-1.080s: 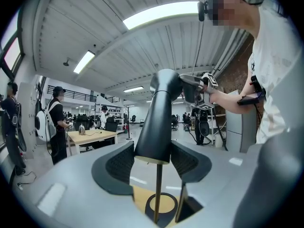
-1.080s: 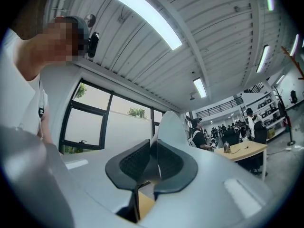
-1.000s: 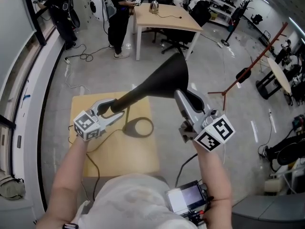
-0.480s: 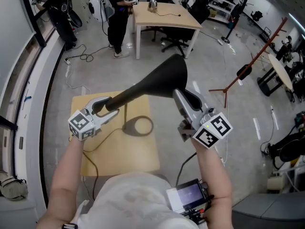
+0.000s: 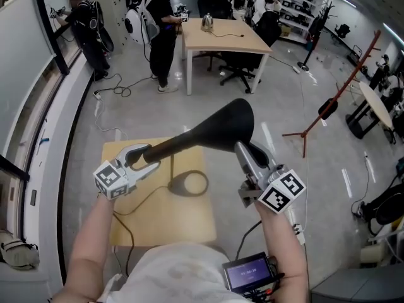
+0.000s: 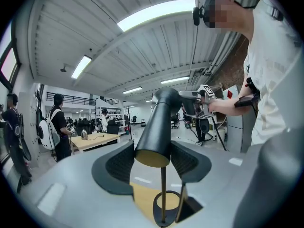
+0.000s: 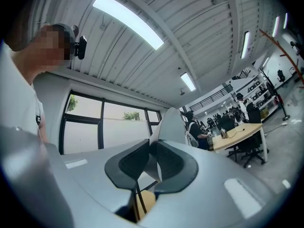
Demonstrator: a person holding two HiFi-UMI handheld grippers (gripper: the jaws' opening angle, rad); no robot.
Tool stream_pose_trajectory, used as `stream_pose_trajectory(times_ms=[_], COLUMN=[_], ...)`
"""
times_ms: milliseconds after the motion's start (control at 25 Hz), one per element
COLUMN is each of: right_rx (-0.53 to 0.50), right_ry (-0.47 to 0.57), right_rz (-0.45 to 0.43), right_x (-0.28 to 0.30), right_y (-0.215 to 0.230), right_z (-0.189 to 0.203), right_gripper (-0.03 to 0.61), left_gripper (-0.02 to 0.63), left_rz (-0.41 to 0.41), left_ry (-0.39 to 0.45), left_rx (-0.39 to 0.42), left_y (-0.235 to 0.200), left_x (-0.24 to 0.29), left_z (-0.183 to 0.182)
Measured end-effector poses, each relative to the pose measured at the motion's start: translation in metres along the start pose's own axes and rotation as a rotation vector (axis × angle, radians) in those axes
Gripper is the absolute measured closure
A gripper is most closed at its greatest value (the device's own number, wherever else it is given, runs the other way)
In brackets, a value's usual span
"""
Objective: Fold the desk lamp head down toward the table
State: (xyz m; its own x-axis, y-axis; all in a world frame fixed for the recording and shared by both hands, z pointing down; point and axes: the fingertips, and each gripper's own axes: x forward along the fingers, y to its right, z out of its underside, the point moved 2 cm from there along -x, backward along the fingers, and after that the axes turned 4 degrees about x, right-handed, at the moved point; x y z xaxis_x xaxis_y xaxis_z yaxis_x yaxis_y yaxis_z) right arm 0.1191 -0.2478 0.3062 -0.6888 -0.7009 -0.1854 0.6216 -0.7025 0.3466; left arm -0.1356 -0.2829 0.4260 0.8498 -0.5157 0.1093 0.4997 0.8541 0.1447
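Lamp head (image 5: 214,128) aloft over the table (image 5: 183,219), left claw (image 5: 150,155) clamped on its neck at 8 o'clock, right claw (image 5: 245,150) pinching its rim at 4 o'clock, jaws just easing wider.

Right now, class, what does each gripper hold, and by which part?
Both hold the lamp head: the left gripper clamps its narrow end, the right gripper its wide rim. The right jaws have just been easing open, rim between them.
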Motion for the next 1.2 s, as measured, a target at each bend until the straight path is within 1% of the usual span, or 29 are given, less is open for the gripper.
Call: stream_pose_trajectory(times_ms=[320,560,840,1000,1120,1200], right_rx=[0.094,0.143,0.217,0.246,0.255,0.263], right_ry=[0.006,0.014,0.028,0.022,0.021,0.02], right_rz=[0.006,0.003,0.001,0.006,0.008,0.008], right_x=[-0.011,-0.015,-0.019,-0.023,-0.024,-0.021], right_y=[0.014,0.019,0.027,0.032,0.034,0.034], right_z=[0.015,0.024,0.041,0.051,0.055,0.057], right_gripper=[0.518,0.517,0.517,0.514,0.512,0.511], left_gripper=[0.376,0.377,0.377,0.377,0.377,0.377], left_rz=[0.004,0.002,0.0,-0.001,0.009,0.004], left_ry=[0.006,0.002,0.009,0.006,0.006,0.014], left_rx=[0.029,0.035,0.062,0.067,0.091,0.086], left_y=[0.001,-0.001,-0.003,-0.002,-0.004,-0.007], left_x=[-0.005,-0.011,-0.018,-0.02,-0.023,-0.025], left_z=[-0.008,-0.012,-0.019,-0.026,-0.028,-0.033])
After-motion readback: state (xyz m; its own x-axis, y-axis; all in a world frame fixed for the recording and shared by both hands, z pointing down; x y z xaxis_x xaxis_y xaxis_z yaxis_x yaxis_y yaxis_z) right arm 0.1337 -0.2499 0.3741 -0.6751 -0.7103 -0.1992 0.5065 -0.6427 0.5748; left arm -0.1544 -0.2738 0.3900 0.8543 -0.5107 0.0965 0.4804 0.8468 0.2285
